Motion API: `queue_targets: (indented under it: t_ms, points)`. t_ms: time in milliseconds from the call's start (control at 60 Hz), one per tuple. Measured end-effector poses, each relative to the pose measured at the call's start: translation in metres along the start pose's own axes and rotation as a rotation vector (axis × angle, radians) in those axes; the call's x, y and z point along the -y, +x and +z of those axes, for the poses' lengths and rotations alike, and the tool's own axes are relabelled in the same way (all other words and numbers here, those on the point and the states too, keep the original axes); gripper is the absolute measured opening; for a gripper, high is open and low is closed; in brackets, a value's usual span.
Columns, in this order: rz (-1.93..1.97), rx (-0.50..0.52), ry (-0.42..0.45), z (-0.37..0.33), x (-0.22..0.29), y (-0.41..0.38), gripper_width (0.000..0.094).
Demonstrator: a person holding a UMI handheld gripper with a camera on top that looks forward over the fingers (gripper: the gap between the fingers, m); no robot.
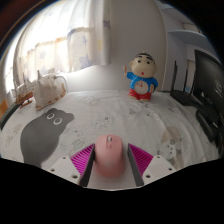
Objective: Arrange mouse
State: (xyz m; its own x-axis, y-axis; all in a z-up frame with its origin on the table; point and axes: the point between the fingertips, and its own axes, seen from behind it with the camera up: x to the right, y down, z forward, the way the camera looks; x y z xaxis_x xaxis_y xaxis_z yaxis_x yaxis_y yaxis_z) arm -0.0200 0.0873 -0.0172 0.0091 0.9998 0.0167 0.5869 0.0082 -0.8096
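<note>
A broad pale table surface with a soft, slightly mottled finish spreads ahead of the gripper and carries everything else. On it, ahead and to the left of the fingers, lies one flat dark grey mat cut in a rounded cartoon-figure shape, with two small light eye marks near its far end. Between the fingers sits one smooth, glossy pale pink computer mouse, an elongated rounded body whose long axis runs straight ahead along the fingers, its narrower rounded end pointing away from the gripper. The two magenta ribbed pads flank it closely on both sides; they appear to press on its flanks, though contact at the sides is hard to confirm from this angle. Well beyond the fingers and a little right stands one upright cartoon boy figurine of shiny plastic, with black hair, a yellow top and a blue base. Far off to the left stands one small white figure, its form too blurred to identify.
</note>
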Motion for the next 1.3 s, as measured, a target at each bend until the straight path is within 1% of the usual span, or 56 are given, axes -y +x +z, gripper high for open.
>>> queue_targets:
  t_ms: [50, 100, 167, 233, 350, 417, 533, 633, 750, 850, 917, 983, 1017, 1050, 1100, 1150, 1300]
  points:
    - [-0.010, -0.002, 0.001, 0.002, 0.001, -0.002, 0.0524]
    - [-0.033, -0.011, 0.000, 0.002, 0.002, -0.002, 0.0510]
    - [-0.075, -0.025, -0.016, 0.001, 0.007, -0.003, 0.0465]
    - [-0.063, -0.020, 0.001, -0.005, 0.026, -0.013, 0.0432]
    - [-0.069, 0.017, 0.052, -0.022, 0.079, -0.048, 0.0408]
    - [-0.054, 0.063, 0.087, -0.031, 0.110, -0.082, 0.0405]
    - [-0.045, 0.124, 0.119, -0.030, 0.139, -0.143, 0.0404]
    - [-0.037, 0.148, 0.094, -0.014, 0.126, -0.191, 0.0405]
    - [-0.018, 0.144, 0.020, 0.012, 0.082, -0.224, 0.0405]
    - [-0.010, 0.117, -0.041, 0.024, 0.046, -0.233, 0.0405]
    - [0.006, 0.117, -0.074, 0.027, 0.028, -0.238, 0.0470]
    - [0.007, 0.117, -0.062, 0.024, 0.028, -0.240, 0.0557]
    - [0.007, 0.115, -0.074, 0.021, 0.028, -0.240, 0.0674]
    - [0.013, 0.124, -0.082, 0.015, 0.030, -0.242, 0.0855]
    - [0.037, 0.138, -0.097, 0.001, 0.035, -0.243, 0.0830]
    - [0.045, 0.144, -0.106, -0.020, 0.043, -0.241, 0.0854]
    - [0.036, 0.092, -0.112, -0.122, 0.067, -0.207, 0.0850]
